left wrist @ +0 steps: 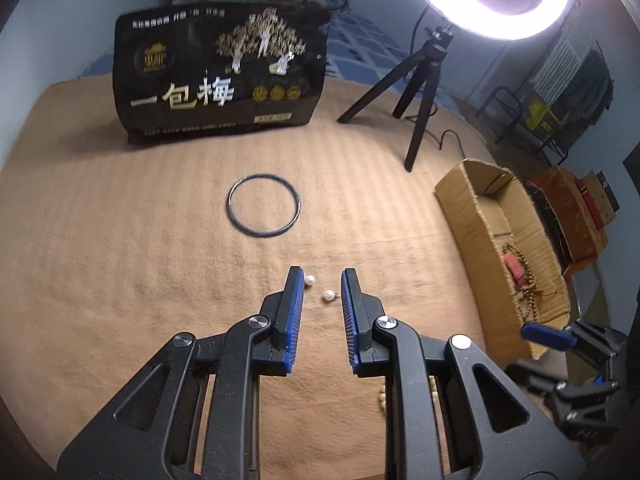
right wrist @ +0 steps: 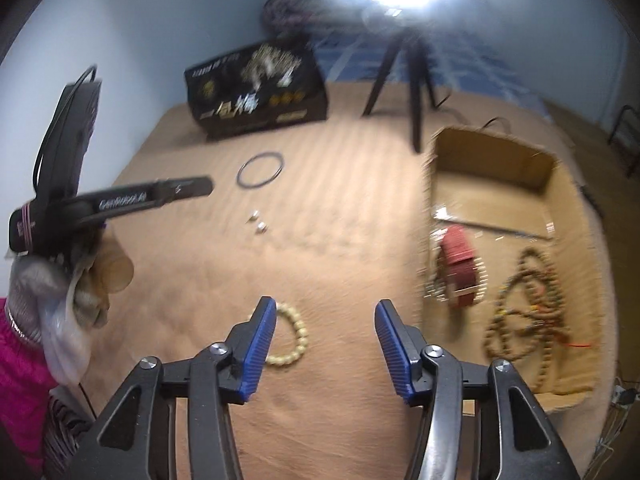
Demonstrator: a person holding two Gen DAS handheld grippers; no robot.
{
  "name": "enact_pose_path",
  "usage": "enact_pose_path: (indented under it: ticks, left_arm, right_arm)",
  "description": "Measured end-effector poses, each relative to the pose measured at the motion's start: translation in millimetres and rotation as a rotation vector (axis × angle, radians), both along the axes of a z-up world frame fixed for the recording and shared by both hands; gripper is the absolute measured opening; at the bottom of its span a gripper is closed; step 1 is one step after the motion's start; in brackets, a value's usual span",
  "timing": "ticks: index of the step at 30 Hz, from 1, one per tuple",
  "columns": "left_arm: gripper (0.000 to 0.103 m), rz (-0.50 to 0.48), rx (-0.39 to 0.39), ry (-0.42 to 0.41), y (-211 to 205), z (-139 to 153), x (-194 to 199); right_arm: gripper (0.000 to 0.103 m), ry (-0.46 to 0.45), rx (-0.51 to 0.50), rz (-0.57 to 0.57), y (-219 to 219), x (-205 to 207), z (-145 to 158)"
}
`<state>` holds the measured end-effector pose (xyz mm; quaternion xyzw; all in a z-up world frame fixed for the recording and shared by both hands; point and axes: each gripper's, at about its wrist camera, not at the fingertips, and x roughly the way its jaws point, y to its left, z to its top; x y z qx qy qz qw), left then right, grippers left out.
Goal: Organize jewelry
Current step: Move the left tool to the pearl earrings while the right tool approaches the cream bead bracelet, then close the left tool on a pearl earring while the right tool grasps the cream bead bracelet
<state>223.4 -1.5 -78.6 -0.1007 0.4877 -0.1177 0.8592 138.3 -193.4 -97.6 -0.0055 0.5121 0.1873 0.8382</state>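
On the tan blanket (left wrist: 120, 260), toward its middle, two pearl earrings (left wrist: 320, 287) lie just beyond the tips of the left gripper (left wrist: 322, 280), one touching its left blue pad, the other in the gap. The jaws stand apart, nothing pinched between them. Farther toward the far edge lies a dark bangle (left wrist: 264, 205), flat and alone. The right gripper (right wrist: 325, 312) hovers with jaws parted and empty; a cream bead bracelet (right wrist: 294, 340) lies on the blanket partly behind its left finger. Along the right edge sits a cardboard box (right wrist: 496, 152) holding a red item (right wrist: 460, 264) and a long bead necklace (right wrist: 528, 312). A black printed bag (left wrist: 220, 76) stands at the far edge beside a tripod (left wrist: 416, 80).
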Motion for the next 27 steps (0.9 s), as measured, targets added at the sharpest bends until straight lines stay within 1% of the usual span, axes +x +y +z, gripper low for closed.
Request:
enact_pose_path:
  ticks: [4,7,13,16,23,27]
  left_arm:
    - [0.018,-0.019,-0.005,0.045,-4,-19,9]
    - [0.018,-0.017,-0.005,0.070,-6,-31,16]
    - [0.018,0.007,-0.032,0.112,-7,-50,30]
    - [0.018,0.014,-0.030,0.119,-9,-55,35]
    - [0.018,0.019,-0.008,0.118,-15,-62,40]
    - [0.017,0.023,0.009,0.116,-19,-65,42]
  right_arm:
    - [0.043,0.045,-0.031,0.049,19,3,-24]
    - [0.040,0.064,-0.046,0.064,26,6,-34]
    - [0.037,0.096,-0.048,0.073,32,12,-46]
    - [0.037,0.104,-0.054,0.076,33,14,-51]
    - [0.036,0.113,-0.055,0.077,32,19,-50]
    - [0.033,0.120,-0.058,0.082,35,20,-51]
